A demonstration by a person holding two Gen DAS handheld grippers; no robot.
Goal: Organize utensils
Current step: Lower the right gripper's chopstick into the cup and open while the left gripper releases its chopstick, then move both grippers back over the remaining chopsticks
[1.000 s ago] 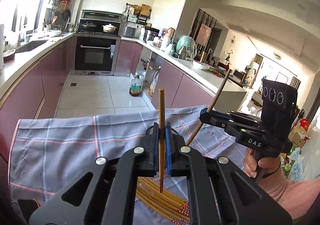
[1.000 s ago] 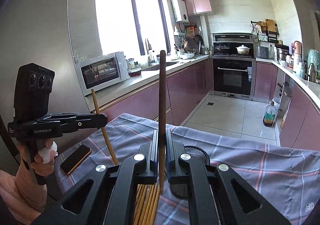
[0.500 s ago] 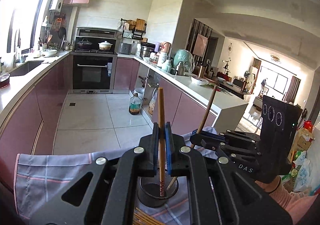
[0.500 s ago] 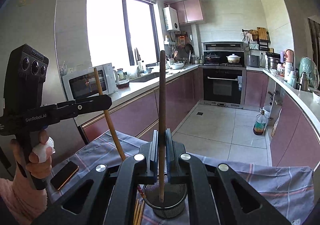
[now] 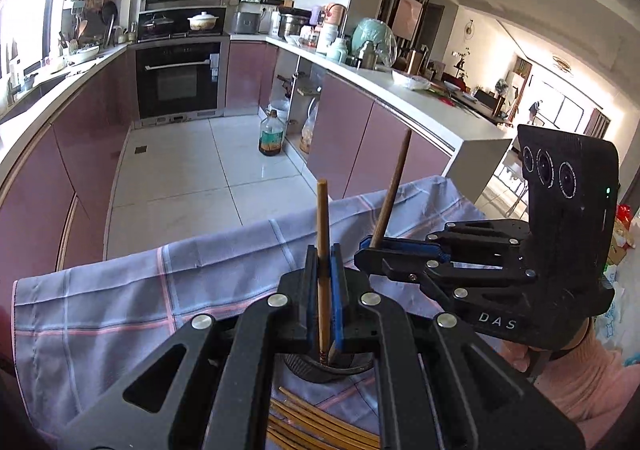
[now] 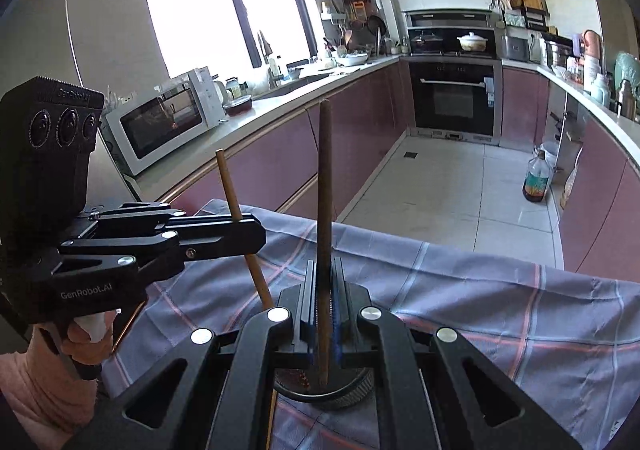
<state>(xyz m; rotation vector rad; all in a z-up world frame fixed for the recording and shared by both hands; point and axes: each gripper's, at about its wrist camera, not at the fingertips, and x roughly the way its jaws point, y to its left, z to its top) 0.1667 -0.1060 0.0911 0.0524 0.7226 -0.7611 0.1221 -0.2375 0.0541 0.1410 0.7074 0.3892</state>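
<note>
My left gripper is shut on a light wooden chopstick held upright, its lower tip just inside the mouth of a black mesh holder. Close to its right, my right gripper grips a darker chopstick that leans right. In the right wrist view that gripper is shut on the dark chopstick, whose tip dips into the holder. The left gripper with its chopstick sits at the left. Several loose chopsticks lie on the cloth in front of the holder.
A grey-blue checked cloth covers the table, and its far edge drops to the tiled kitchen floor. A hand in a pink sleeve holds the right gripper. A microwave stands on the counter to the left.
Both grippers moved from above the loose chopstick pile to over the holder and came lower. The two chopstick tips now sit at the holder's mouth. Both grips are unchanged.
</note>
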